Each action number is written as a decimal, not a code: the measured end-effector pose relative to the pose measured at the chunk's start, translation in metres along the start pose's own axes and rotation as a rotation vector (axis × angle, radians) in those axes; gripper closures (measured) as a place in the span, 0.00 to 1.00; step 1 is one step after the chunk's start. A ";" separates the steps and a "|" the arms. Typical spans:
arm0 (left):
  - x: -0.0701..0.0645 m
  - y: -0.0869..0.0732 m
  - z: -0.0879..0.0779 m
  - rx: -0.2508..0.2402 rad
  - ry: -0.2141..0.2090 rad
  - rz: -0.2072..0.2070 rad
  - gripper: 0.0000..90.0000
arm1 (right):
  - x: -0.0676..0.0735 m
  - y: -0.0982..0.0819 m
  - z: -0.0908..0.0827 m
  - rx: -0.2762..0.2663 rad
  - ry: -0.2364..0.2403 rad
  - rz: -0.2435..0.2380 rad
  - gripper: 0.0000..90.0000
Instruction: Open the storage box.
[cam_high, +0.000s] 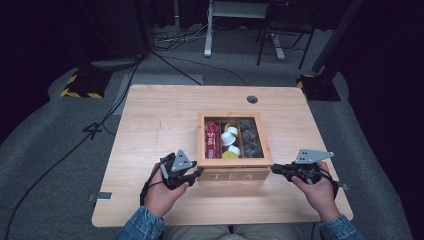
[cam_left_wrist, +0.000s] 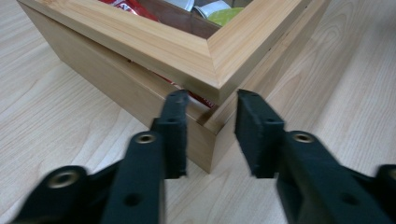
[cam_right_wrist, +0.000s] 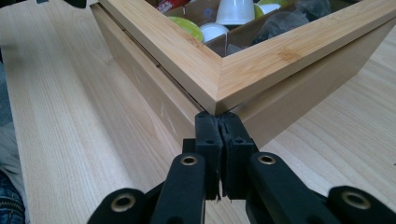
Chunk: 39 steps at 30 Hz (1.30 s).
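Holding a gripper in each hand, I have them at the two near corners of the wooden tea box (cam_high: 234, 174), which sits toward the near edge of the table (cam_high: 150, 130), a little right of its middle. My left gripper (cam_high: 196, 173) is at the box's near left corner with its jaws spread apart; in the left gripper view that corner stands between the two black pads (cam_left_wrist: 173, 130) without either one pressing on the wood. My right gripper (cam_high: 273, 169) has its jaws pressed flat together, and in the right gripper view the tips (cam_right_wrist: 219, 122) sit just under the near right corner of the framed lid (cam_right_wrist: 219, 74) (whether they actually touch it I can't quite tell, the wood there is blurred). Through the lid's open frame I see three compartments: red packets (cam_high: 212, 137) in the left one, small white and yellow-green cups (cam_high: 230, 140) in the middle, and dark wrapped pieces (cam_high: 250, 137) in the right.
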<state>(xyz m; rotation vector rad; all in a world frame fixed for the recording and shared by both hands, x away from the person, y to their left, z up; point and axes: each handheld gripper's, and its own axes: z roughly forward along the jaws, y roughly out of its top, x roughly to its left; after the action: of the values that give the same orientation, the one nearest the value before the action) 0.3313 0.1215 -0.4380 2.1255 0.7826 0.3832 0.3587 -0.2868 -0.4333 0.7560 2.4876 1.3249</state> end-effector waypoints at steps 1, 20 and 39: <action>0.000 0.000 0.001 -0.002 0.000 -0.001 0.65 | 0.000 0.001 -0.001 -0.004 -0.002 -0.001 0.97; 0.008 -0.014 -0.006 -0.007 0.031 -0.059 0.57 | -0.003 0.033 -0.023 -0.099 -0.069 -0.062 0.90; 0.013 -0.030 -0.018 -0.011 0.064 -0.103 0.57 | -0.023 0.078 -0.030 -0.177 -0.161 -0.157 0.67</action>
<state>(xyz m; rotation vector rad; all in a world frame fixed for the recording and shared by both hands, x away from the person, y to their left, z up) 0.3203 0.1552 -0.4508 2.0615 0.9199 0.4014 0.3917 -0.2849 -0.3532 0.5888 2.2212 1.3490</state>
